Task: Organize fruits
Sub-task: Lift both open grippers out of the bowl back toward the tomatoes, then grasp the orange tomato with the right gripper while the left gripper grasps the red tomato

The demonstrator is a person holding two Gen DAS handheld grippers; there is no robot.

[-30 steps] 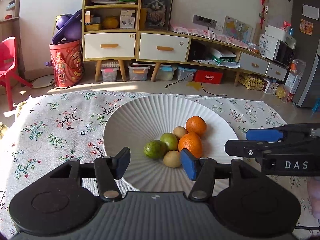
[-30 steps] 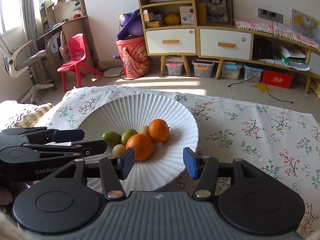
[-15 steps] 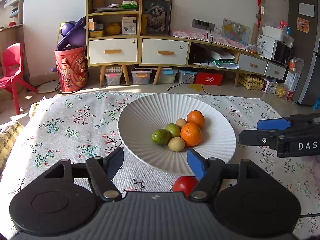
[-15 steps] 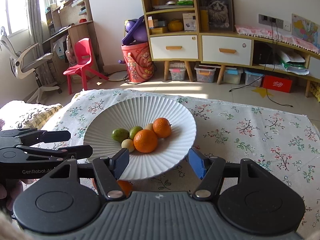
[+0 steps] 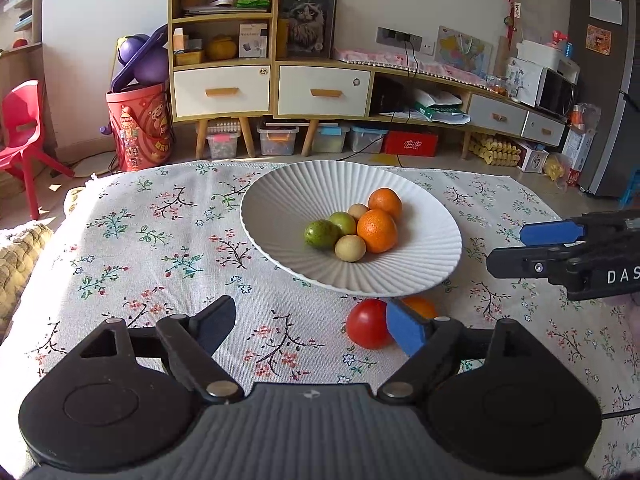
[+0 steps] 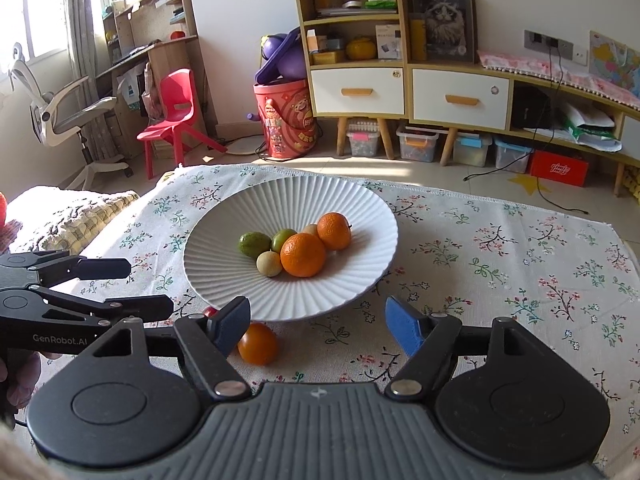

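Note:
A white ribbed plate (image 5: 280, 200) (image 6: 224, 248) on the floral cloth holds two oranges (image 5: 377, 230) (image 6: 302, 254), two green fruits (image 5: 321, 234) (image 6: 254, 243) and two small tan fruits (image 5: 350, 247) (image 6: 269, 263). A red tomato (image 5: 367, 323) and a small orange fruit (image 5: 420, 305) (image 6: 258, 343) lie on the cloth just in front of the plate. My left gripper (image 5: 310, 330) is open and empty, its right finger beside the tomato. My right gripper (image 6: 318, 326) is open and empty, its left finger next to the orange fruit.
The floral cloth (image 5: 160, 240) covers the table. A knitted cushion (image 6: 76, 216) lies at the left edge. Behind the table stand a red chair (image 6: 176, 116), a red bucket (image 5: 140, 124) and wooden cabinets (image 5: 272, 80).
Both grippers have pulled back from the plate toward the near edge. The tomato and small orange fruit in front of the plate have come into view.

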